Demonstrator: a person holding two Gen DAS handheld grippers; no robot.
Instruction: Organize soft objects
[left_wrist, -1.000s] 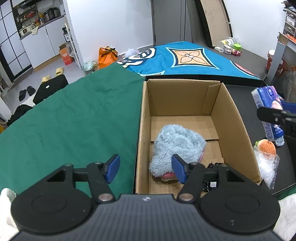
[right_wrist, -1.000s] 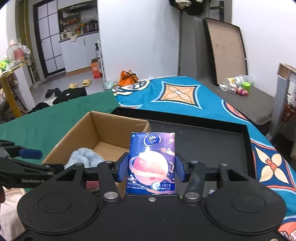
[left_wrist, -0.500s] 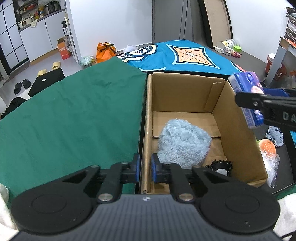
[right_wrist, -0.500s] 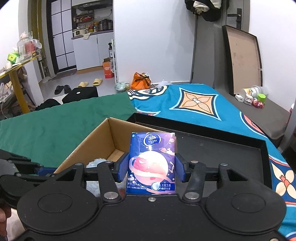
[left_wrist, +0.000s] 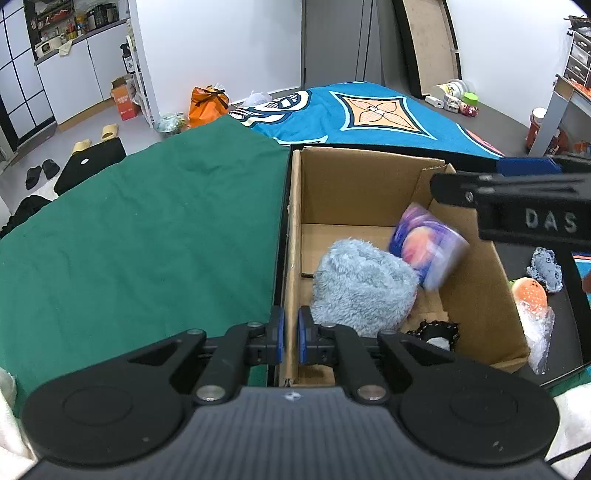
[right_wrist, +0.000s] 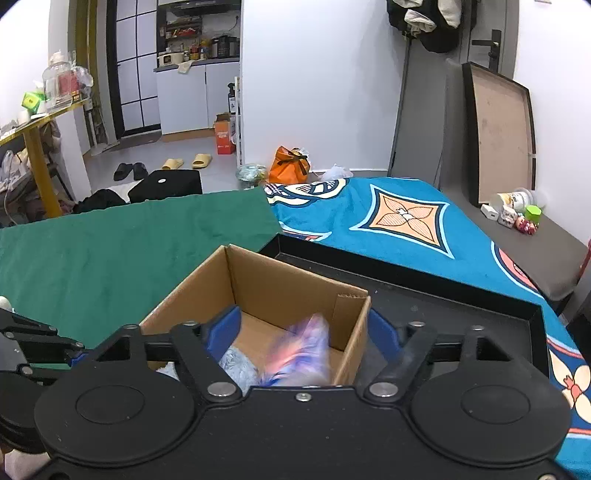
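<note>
**Tissue pack in free fall above the box: risk of a bad landing**

The left gripper (left_wrist: 287, 334) is clenched on the near-left wall of the cardboard box (left_wrist: 291, 236), one pad on each side of the wall. This grip steadies the box; if it slips, the box can shift on the black tray (right_wrist: 424, 291).

Just beyond, the fluffy blue toy (left_wrist: 362, 284) fills the near half of the box floor. A small black item (left_wrist: 434, 330) lies beside it, toward the near-right corner.

The right gripper (right_wrist: 304, 334) is released, its jaws spread wide above the box and holding nothing. The tissue pack (left_wrist: 426, 249) is motion-blurred between toy and right wall, inside the box opening. Its long axis appears tilted, upper end toward the far left, lower end toward the near right; blur prevents an exact reading.

Judged risks: the pack can glance off the toy, wedge upright against the right wall, or tip over the rim toward the orange toy (left_wrist: 530, 293) outside.
</note>
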